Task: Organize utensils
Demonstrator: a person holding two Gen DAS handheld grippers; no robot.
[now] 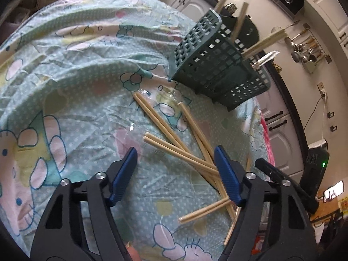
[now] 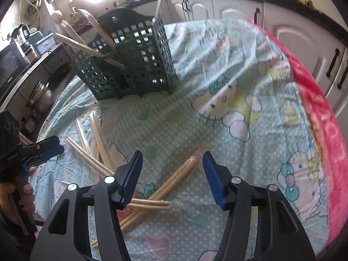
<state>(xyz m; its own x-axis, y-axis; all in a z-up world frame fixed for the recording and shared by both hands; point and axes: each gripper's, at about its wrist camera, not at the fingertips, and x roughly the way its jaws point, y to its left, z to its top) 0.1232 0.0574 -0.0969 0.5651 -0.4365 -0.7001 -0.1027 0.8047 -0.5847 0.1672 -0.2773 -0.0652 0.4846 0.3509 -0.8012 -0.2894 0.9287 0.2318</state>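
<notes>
A: Chopsticks (image 1: 174, 143) loose on the cloth (image 1: 82, 82), scattered in front of the green basket (image 1: 208, 58), which already has a few standing in it.

B: Left tool (image 1: 175, 165)?

A: Jaws apart, gripping nothing. One pair lies right between them, long axis running crosswise from pad to pad, not along the tool.

B: So a straight pinch would catch it end-on?

A: I'd say so; a wrist roll looks needed. Right tool (image 2: 173, 171) is released too, empty, with a wrapped pair (image 2: 174, 182) between its pads, slanting up toward the far pad, further from the basket than the pile.

B: Which is nearer?

A: Each has its own pair. The right's lies cleaner, in my view.
</notes>
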